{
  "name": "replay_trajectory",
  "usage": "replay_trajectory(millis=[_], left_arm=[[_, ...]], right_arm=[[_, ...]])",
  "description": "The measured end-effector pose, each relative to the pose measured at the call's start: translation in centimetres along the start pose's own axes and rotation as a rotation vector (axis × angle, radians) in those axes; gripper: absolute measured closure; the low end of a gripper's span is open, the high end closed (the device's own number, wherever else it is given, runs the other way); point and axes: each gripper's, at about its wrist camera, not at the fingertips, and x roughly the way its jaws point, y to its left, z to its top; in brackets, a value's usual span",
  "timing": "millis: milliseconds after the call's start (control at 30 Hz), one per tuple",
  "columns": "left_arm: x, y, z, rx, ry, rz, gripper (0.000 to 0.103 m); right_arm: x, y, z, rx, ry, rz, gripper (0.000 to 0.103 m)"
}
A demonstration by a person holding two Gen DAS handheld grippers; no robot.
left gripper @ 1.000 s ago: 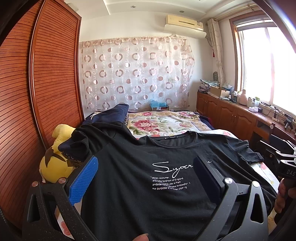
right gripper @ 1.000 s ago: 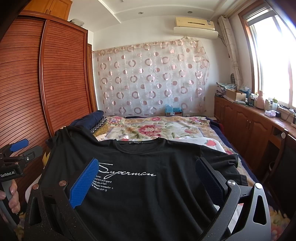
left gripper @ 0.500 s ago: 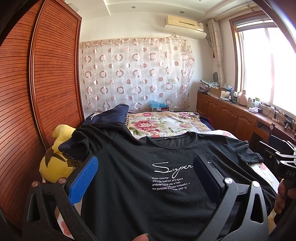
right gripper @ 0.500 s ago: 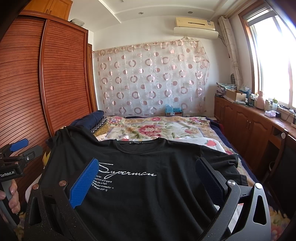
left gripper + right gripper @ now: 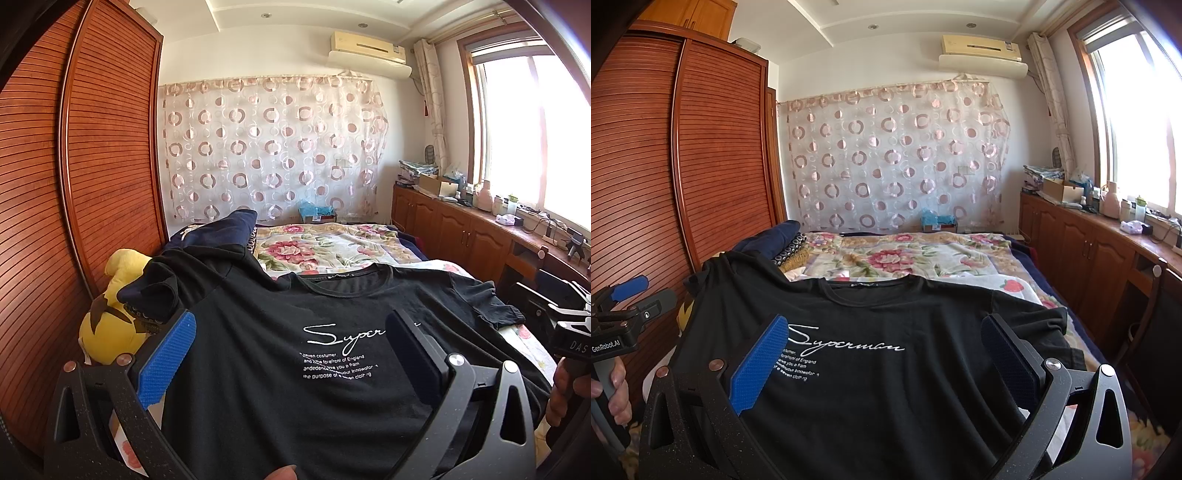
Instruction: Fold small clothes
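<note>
A black T-shirt [image 5: 280,332] with white "Superman" lettering lies spread flat, face up, on the bed; it also shows in the right wrist view [image 5: 886,332]. Its left sleeve [image 5: 155,291] is bunched up against a yellow plush toy. My left gripper [image 5: 291,347] is open and empty, its fingers standing wide apart over the shirt's lower left part. My right gripper [image 5: 886,350] is open and empty over the shirt's lower right part. Each gripper's handle and hand shows at the edge of the other's view.
A yellow plush toy [image 5: 107,325] sits at the bed's left edge by the wooden wardrobe [image 5: 74,184]. Dark blue folded clothes [image 5: 221,232] lie behind the shirt. A floral bedspread [image 5: 905,258] covers the bed. Wooden cabinets [image 5: 1089,251] run along the right wall.
</note>
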Motion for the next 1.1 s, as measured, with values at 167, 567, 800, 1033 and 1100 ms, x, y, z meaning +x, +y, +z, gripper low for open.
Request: replay_trajectory(millis=[167,567,800,1033,1100], left_arm=[[0.0,0.0,0.0,0.0,0.0,0.0,0.0],[1.0,0.8,-0.1,-0.003,0.046,0.011,0.0],[3.5,3.3,-0.9,-0.005,0.104,0.022,0.0],[6.1,7.1,-0.3,-0.026,0.136,-0.012,0.0],[7.0,8.8,0.4,-0.055,0.146,-0.031,0.001]], right_arm=[[0.0,0.0,0.0,0.0,0.0,0.001,0.0],[1.5,-0.2,-0.4,0.001,0.044,0.031,0.0],[3.9,0.0,-0.5,-0.027,0.102,0.094,0.0],[6.3,-0.1,0.2,-0.093,0.135,0.148,0.0],[7.2,-0.5,0.6,-0.105,0.151,0.163,0.0]])
